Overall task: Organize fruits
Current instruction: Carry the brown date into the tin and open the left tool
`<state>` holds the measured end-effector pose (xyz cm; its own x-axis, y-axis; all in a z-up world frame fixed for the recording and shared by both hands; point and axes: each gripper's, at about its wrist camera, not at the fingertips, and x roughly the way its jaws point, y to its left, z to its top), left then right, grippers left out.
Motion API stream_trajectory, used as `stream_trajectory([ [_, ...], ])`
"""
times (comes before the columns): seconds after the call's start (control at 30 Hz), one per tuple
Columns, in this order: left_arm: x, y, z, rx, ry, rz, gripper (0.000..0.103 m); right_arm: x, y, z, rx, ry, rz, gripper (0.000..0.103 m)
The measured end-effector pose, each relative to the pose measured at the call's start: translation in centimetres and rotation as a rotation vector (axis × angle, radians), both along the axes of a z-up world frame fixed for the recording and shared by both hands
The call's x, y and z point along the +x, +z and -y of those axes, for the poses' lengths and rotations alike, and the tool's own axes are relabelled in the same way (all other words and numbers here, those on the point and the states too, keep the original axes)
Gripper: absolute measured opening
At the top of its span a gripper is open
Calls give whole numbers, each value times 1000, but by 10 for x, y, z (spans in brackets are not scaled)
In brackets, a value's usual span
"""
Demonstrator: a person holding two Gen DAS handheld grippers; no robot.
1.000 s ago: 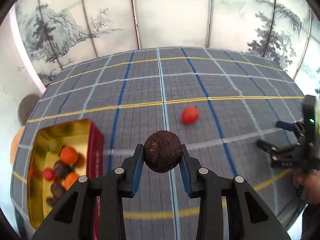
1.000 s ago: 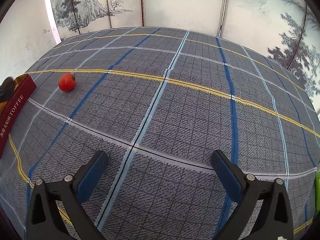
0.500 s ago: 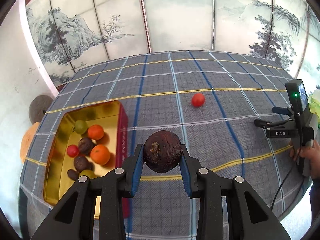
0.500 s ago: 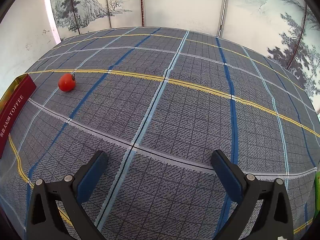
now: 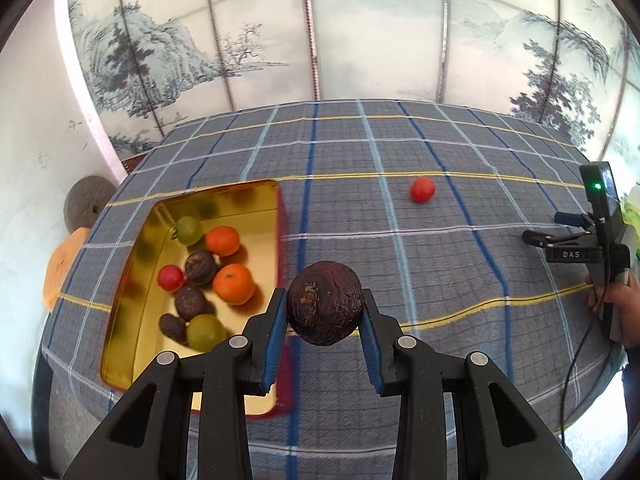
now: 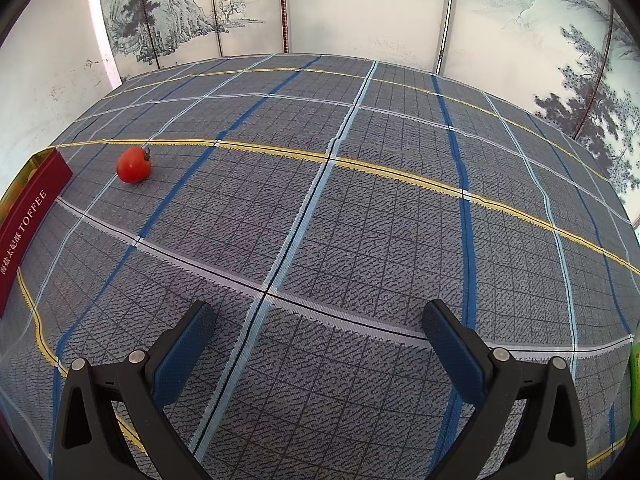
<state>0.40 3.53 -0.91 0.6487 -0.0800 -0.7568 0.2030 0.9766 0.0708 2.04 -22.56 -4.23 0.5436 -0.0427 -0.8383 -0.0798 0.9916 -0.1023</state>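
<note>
Your right gripper hangs over the plaid tablecloth with its jaws spread wide and nothing between the blue pads; under the gap a pale blue stripe crosses a white one. Far to your left a small red tomato with a short dark stem lies on the cloth, just below a yellow stripe and well apart from your fingers; beyond it, at the left edge, you see the red side of a tin printed "TOFFEE", with a gold rim along its top. Behind the table stands a folding screen painted with mountains and pines; a sliver of something green shows at the right edge, too cropped to identify.
</note>
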Motion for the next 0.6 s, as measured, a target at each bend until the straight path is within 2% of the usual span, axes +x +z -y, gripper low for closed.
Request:
stream_trajectory([
  [0.27,3,-9,-49,-13,99,-26,36,0,0,-1,0,1,0,103],
  [0.6,10,-32,-129,27,316,-57,36,1,0,0,0,1,0,103],
])
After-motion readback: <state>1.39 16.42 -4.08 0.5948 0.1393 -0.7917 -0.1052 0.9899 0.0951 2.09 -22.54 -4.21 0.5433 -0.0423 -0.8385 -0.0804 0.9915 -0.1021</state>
